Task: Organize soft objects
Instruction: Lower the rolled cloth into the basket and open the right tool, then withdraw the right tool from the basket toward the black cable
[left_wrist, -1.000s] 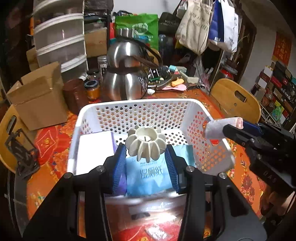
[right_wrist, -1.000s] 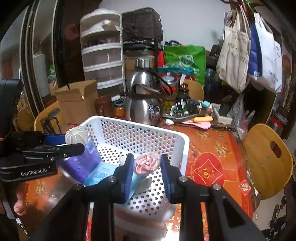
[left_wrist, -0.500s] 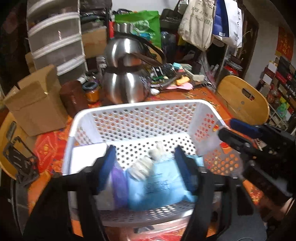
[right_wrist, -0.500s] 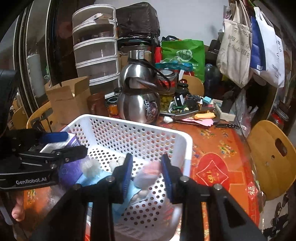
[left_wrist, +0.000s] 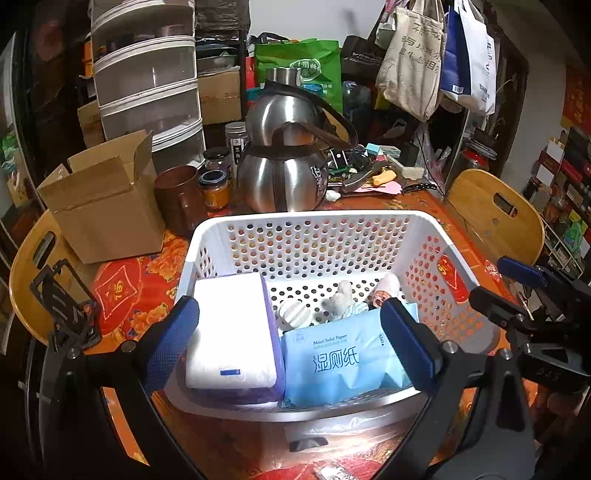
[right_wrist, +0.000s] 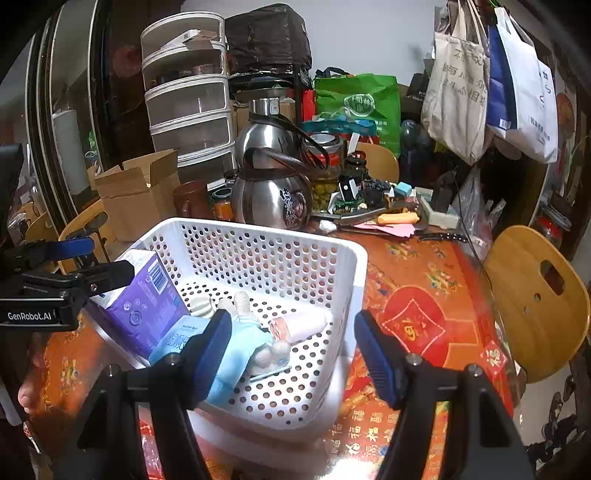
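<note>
The soft things lie together in the white basket (left_wrist: 314, 225), which sits near the front edge of the desk (right_wrist: 417, 295). A white tissue pack (left_wrist: 231, 325) in a purple wrapper stands along the basket's left wall, a blue wet-wipe pack (left_wrist: 343, 362) lies against its front wall, and behind them on the basket floor rest a ribbed white ball (left_wrist: 294, 313), a small grey soft toy (left_wrist: 341, 298) and a rolled pink-and-white cloth (right_wrist: 301, 322). The roll's long axis runs across the basket floor towards the right wall.

The left tool (left_wrist: 290, 341) hangs over the basket's front left corner, its jaws opening and already wide, with nothing gripped; the ball sits below and just beyond them. The right tool (right_wrist: 293, 349) is over the front right corner, its jaws also opening and empty, with the roll and the toy below and ahead of them.

Both tools have evidently let their loads go, so this drop looks complete. Any further piece must come from outside the basket; none is clearly visible on the cluttered desk, and neither hand is plainly nearer to one
</note>
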